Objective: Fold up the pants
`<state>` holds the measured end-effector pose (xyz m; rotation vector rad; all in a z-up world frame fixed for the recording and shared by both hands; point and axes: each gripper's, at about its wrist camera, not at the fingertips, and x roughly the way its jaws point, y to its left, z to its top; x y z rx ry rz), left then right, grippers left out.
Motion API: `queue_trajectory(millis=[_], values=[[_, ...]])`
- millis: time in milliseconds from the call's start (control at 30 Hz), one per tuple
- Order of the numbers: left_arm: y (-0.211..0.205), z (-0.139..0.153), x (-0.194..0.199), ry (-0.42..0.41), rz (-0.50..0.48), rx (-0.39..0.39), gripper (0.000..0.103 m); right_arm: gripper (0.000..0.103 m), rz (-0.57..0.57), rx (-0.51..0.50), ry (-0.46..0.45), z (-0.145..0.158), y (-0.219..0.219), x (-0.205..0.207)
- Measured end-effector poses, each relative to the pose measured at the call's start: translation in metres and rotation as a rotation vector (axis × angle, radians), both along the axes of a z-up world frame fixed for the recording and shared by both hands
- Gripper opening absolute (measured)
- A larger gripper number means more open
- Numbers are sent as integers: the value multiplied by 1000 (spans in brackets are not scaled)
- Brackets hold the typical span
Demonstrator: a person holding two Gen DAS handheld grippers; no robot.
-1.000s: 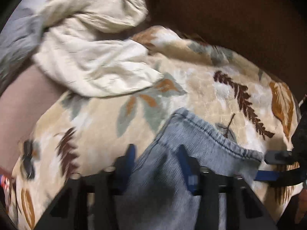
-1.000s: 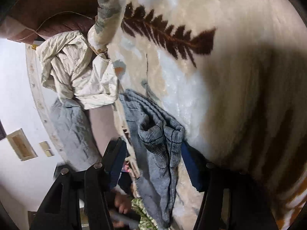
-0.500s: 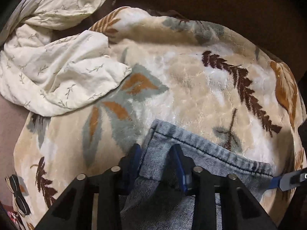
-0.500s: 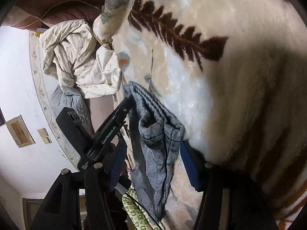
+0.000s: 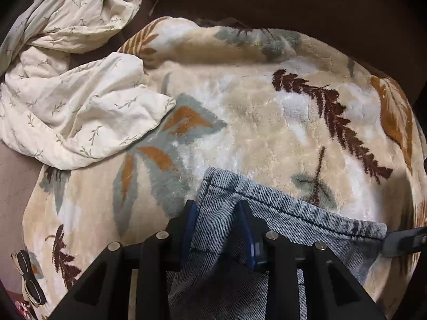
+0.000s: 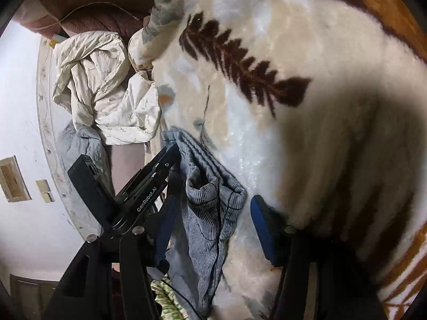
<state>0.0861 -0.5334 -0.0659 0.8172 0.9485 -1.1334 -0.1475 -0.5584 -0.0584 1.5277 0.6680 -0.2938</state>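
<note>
Left gripper (image 5: 217,213) is pinching the pants (image 5: 280,221) hem over the blanket (image 5: 253,112); right gripper (image 6: 210,213) is standing wide around the hem's other end.

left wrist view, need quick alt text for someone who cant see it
The left gripper pinches the hem of blue denim pants over a leaf-patterned blanket. A crumpled cream sheet lies at upper left; the right gripper shows at the pants' far corner.
</note>
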Motion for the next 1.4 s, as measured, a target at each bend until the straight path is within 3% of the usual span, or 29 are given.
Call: queue_trajectory(millis=[167,233,267,333,433,467,567,600,667,733,800,833,933,1167,1400], values=[[10,7,-15,-22,-39,-20,32,59,52,-76,19,7,6,11],[11,8,-16,-32,-44,-19,31,48,72,-121,39,10,9,13],[11,8,-15,-29,-37,-17,29,38,76,-142,56,10,10,13],[10,8,-12,-18,-27,-14,29,35,80,-148,73,7,9,14],[5,1,-7,-36,-12,11,42,35,80,-140,73,4,8,13],[4,0,-5,-46,0,14,52,35,80,-139,76,4,8,13],[6,1,1,-28,25,4,56,38,59,-104,65,-1,6,11],[7,1,0,-33,21,-1,50,41,52,-96,59,-1,5,11],[8,3,-9,-24,-20,-16,29,43,61,-122,60,2,8,13],[8,4,-19,-87,-43,-13,28,44,82,-160,64,6,12,16],[12,8,-18,-85,-31,-25,20,33,89,-178,55,9,13,17],[14,11,-15,-70,-17,-37,17,32,92,-181,52,10,13,17],[22,19,-12,-53,0,-68,12,27,98,-203,37,16,16,17],[39,40,-4,-16,37,-171,10,25,149,-301,-8,40,38,27],[87,68,18,36,120,-346,10,23,232,-463,-34,70,73,39]])
